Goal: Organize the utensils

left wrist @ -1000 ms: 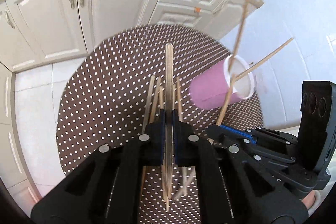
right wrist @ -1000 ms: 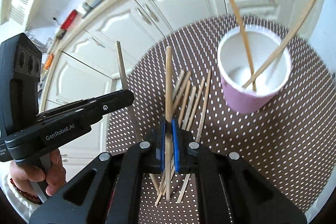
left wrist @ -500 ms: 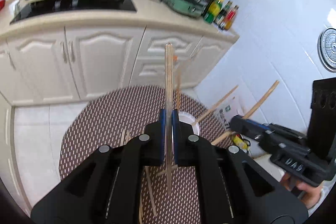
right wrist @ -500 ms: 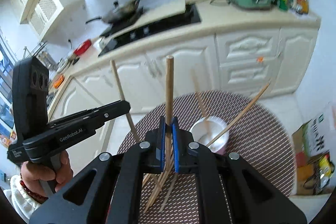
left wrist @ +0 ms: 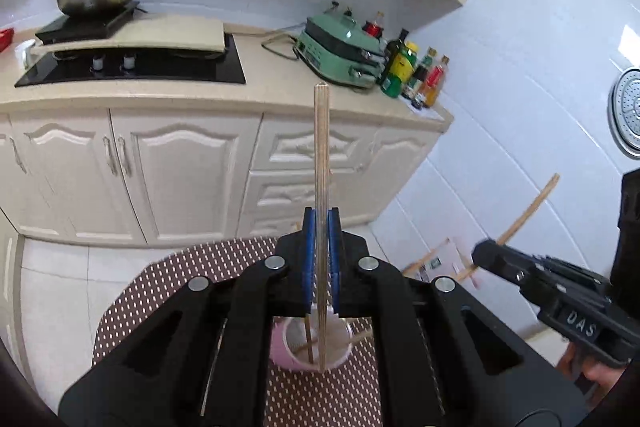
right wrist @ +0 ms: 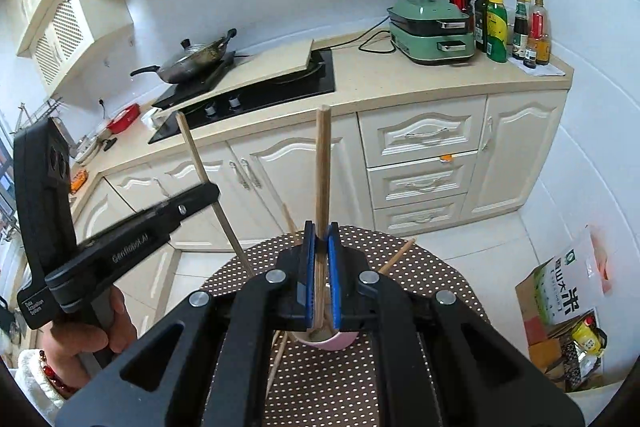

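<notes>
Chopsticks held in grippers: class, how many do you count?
2. One chopstick stands clamped in the left gripper, a second chopstick in the right gripper. Others in the pink cup are partly hidden.

1. Our left gripper [left wrist: 321, 263] has its blue pads pressed together on a thin wooden stick [left wrist: 321, 163], which stands upright between them.
2. Our right gripper [right wrist: 320, 275] is clamped the same way on a second stick [right wrist: 321, 171], pads tight against its sides.
3. Both grippers tilt downward and sit side by side, each visible in the other's view.
4. Our left hand [right wrist: 86, 337] wraps its gripper's handle; a white cuff and a red bead bracelet show at the wrist.
</notes>
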{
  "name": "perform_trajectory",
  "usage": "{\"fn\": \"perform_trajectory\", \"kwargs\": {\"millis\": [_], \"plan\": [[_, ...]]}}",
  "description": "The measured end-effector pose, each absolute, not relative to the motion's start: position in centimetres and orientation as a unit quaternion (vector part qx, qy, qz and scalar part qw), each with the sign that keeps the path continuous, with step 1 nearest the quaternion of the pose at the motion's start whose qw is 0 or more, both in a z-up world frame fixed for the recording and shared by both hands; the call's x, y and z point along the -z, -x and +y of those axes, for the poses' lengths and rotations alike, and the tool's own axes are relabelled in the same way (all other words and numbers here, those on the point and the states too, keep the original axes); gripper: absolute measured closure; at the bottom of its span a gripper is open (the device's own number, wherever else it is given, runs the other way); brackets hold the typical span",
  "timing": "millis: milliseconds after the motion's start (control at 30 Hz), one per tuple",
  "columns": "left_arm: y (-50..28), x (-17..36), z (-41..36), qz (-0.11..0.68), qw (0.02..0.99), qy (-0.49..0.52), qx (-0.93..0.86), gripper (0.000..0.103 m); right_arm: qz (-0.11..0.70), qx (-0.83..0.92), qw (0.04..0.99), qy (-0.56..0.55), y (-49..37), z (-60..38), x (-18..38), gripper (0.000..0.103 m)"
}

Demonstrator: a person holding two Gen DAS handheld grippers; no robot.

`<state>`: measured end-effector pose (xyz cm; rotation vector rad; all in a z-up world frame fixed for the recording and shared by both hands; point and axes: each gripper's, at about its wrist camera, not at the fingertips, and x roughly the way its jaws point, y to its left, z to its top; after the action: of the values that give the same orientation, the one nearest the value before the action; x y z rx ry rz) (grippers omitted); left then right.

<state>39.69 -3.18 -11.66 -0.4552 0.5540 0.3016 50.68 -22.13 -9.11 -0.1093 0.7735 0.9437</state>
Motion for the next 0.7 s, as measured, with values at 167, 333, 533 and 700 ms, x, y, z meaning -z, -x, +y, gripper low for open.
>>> {"fn": "perform_trajectory", "kwargs": {"millis": [167,333,533,700], "plan": [[-40.7,13.6,-3.2,0.273,0.924,0.216,-0.159,0.097,0.383,-0.439,0.811,0.052,-51.3,-22.2,10.9,0.098],[-40.8,15.8,-4.0,0.289,0.923,0.203,-0.149,0.096,0.41,-0.436,0.799,0.054,-51.2,-22.1,13.2,0.098],[-40.7,17.8,-4.9,0.318,0.92,0.191,-0.125,0.096,0.433,-0.431,0.79,0.054,-51.0,-22.0,15.1,0.098],[-40.5,18.4,-5.3,0.331,0.918,0.187,-0.113,0.096,0.445,-0.426,0.786,0.056,-50.9,-21.8,16.1,0.098]]}}
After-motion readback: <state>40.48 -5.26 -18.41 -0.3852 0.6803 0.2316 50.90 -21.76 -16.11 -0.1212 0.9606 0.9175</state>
